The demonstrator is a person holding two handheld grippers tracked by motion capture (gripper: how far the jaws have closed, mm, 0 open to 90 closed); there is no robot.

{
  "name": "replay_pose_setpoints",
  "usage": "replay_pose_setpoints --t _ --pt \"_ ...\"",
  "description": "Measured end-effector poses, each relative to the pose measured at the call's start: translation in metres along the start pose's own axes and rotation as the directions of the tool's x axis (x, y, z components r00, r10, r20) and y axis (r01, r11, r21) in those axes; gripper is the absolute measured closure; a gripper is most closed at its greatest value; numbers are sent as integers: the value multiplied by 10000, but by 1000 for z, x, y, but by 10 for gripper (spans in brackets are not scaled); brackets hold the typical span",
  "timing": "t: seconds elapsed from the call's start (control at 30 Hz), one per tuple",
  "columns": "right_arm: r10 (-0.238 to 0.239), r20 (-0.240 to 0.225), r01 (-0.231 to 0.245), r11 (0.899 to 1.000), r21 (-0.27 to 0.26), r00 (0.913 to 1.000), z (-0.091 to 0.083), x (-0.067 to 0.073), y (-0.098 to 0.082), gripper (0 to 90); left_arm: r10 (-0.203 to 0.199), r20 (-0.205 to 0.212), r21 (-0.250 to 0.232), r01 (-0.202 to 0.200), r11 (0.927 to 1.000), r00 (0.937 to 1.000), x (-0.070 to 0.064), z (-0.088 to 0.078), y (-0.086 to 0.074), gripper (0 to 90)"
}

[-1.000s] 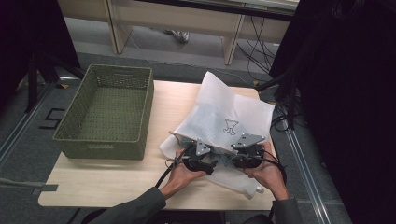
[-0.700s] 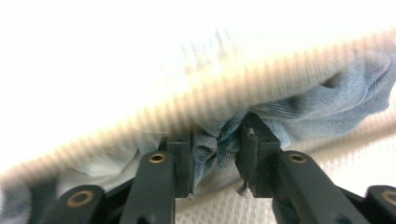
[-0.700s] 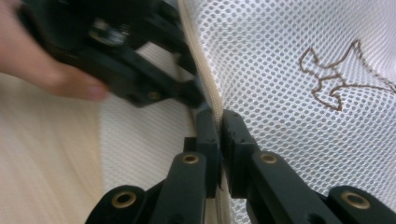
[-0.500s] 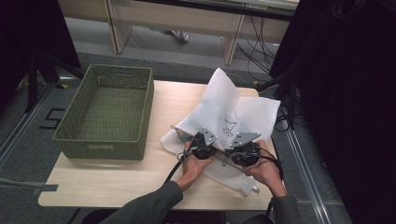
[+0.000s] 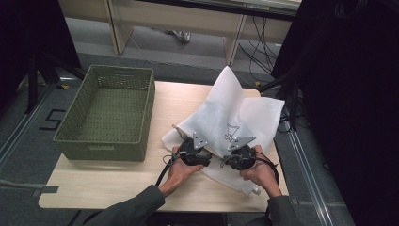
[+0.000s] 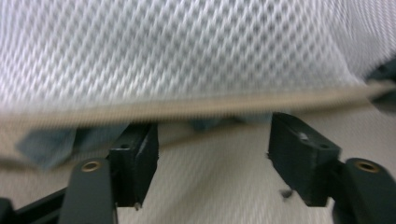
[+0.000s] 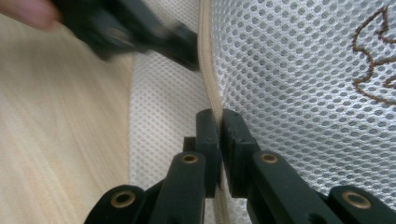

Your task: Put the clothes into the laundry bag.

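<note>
White mesh fabric forms a laundry bag [image 5: 235, 113] that lies on the right half of the wooden table [image 5: 117, 183] in the high view, partly lifted and folded, with a small dark embroidery on it. Just beside the bag, on the left, stands a green woven basket [image 5: 110, 110]. At the near edge of the bag are both hands: the left gripper [image 5: 195, 153] and the right gripper [image 5: 237, 157] are close to each other, both at the border of the bag.

From the left gripper view, the left gripper [image 6: 212, 142] has its jaws spread; they have just been opening. The beige zipper band [image 6: 196, 107] of the bag runs across just above the jaw tips, and the pads do not press on it. Above the band there is the white mesh, and the picture is blurred.

From the right gripper view, the right gripper [image 7: 218, 123] has its jaws pressed together on the beige zipper band [image 7: 208, 65], which goes up between them. The mesh bag [image 7: 299, 79] is on the right with brown embroidery, and the other gripper [image 7: 135, 32] is higher up, blurred, at the same band.
</note>
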State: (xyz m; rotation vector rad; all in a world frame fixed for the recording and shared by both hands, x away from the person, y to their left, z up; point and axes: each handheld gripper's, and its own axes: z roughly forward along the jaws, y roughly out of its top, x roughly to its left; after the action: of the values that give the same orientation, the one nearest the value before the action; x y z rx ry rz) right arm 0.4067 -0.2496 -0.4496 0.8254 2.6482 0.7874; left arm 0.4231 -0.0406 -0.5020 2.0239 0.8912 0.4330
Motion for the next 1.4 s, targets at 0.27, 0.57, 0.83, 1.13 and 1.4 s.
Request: replay_pose_setpoints --t 0.27,0.57,0.83,1.13,1.4 --pt "-208 -148 211 9996 208 9997 6 -2 1 863 -274 -1152 126 291 9995 9930 32 -14 -5 321" --pt "-396 -123 397 9991 146 9991 9 -2 2 860 -538 -1182 381 586 9976 9915 49 7 -6 536" --pt "-436 -299 447 9982 404 9986 7 -1 1 865 -1205 -1595 -706 1104 9914 9798 56 27 14 878" --pt "-374 -503 390 9987 325 9980 10 0 1 868 -232 -1202 76 243 9997 9925 52 19 6 708" --pt "-961 -155 970 9922 782 9953 18 0 1 868 -237 50 404 235 9989 9997 42 -24 3 591"
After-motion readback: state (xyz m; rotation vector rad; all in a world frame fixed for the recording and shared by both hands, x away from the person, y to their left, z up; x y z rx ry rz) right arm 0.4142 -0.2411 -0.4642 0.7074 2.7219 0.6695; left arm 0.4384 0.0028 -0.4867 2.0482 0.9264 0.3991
